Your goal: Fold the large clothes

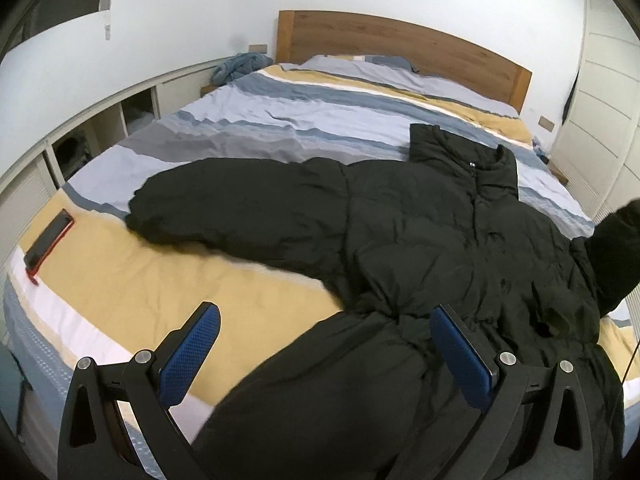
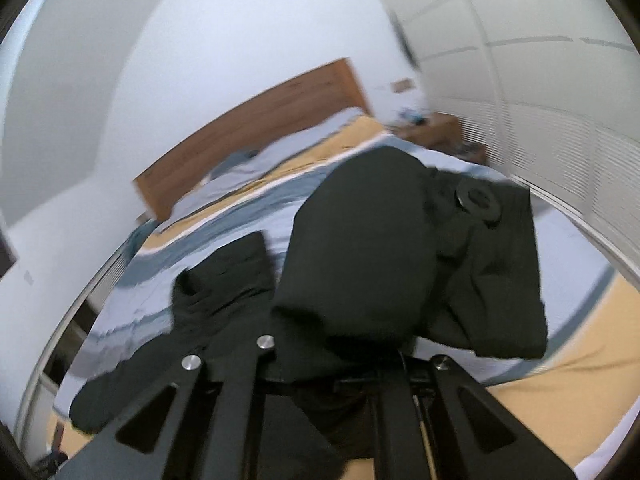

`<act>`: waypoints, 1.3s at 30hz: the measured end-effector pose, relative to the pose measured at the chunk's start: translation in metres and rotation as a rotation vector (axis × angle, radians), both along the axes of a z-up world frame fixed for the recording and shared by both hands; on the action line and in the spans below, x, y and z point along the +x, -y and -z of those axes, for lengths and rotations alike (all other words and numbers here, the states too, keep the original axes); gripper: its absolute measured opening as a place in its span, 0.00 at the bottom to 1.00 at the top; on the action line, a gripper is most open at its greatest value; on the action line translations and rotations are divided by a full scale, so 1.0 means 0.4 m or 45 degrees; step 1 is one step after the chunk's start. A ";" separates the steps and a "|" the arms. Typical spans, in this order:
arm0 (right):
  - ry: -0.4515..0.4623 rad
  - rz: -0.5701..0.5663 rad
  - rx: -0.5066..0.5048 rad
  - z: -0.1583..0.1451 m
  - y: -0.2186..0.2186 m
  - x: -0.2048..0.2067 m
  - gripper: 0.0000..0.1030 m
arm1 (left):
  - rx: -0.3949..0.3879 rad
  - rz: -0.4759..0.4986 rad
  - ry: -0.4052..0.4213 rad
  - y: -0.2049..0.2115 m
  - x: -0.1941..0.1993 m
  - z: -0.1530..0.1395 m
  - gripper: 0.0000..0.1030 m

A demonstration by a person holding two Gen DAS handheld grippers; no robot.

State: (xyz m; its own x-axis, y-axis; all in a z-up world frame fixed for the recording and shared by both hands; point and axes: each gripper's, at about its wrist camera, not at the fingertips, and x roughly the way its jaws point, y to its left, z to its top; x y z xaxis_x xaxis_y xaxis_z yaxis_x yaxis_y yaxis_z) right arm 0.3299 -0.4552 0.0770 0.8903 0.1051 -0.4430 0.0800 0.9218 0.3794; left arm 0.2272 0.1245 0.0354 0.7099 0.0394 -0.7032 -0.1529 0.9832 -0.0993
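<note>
Across the foot of the striped blue, grey and yellow bed (image 1: 280, 112) lies the black quilted puffer coat (image 1: 420, 232), collar toward the wooden headboard (image 1: 400, 40), one sleeve flung sideways. I judge it bulky, soft and slippery, springing back when pressed, so cuffs, hem and seams are the places to pinch. My left gripper (image 1: 324, 360) hangs spread wide above its waist, grasping nothing. My right gripper (image 2: 340, 344) is clenched on a lifted sleeve (image 2: 360, 248), fabric bunched over the tips.
</note>
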 end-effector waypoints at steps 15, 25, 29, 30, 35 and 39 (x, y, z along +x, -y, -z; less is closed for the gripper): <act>-0.168 -0.450 -0.337 0.141 -0.464 -0.084 0.09 | 0.004 -0.047 0.046 -0.042 -0.101 -0.053 0.99; -0.332 -0.562 -0.541 0.275 -0.573 -0.104 0.30 | 0.014 -0.073 0.072 -0.047 -0.138 -0.087 0.99; -0.337 -0.669 -0.554 0.266 -0.606 -0.135 0.62 | 0.019 -0.054 0.118 -0.034 -0.159 -0.119 0.99; -0.336 -0.696 -0.551 0.263 -0.614 -0.147 0.63 | 0.022 -0.049 0.133 -0.027 -0.164 -0.129 0.99; -0.291 -0.766 -0.474 0.212 -0.586 -0.215 0.62 | -0.002 0.011 0.190 0.030 -0.175 -0.168 0.99; -0.243 -0.702 -0.470 0.142 -0.533 -0.235 0.63 | 0.007 0.124 0.170 0.113 -0.157 -0.182 0.99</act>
State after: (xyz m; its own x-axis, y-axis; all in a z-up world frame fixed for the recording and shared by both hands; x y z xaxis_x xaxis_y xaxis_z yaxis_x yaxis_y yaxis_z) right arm 0.2361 -0.2419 0.0200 0.6529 0.3324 -0.6806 -0.4034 0.9131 0.0589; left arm 0.1645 0.0794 0.1084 0.7977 -0.0305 -0.6023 -0.0429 0.9933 -0.1071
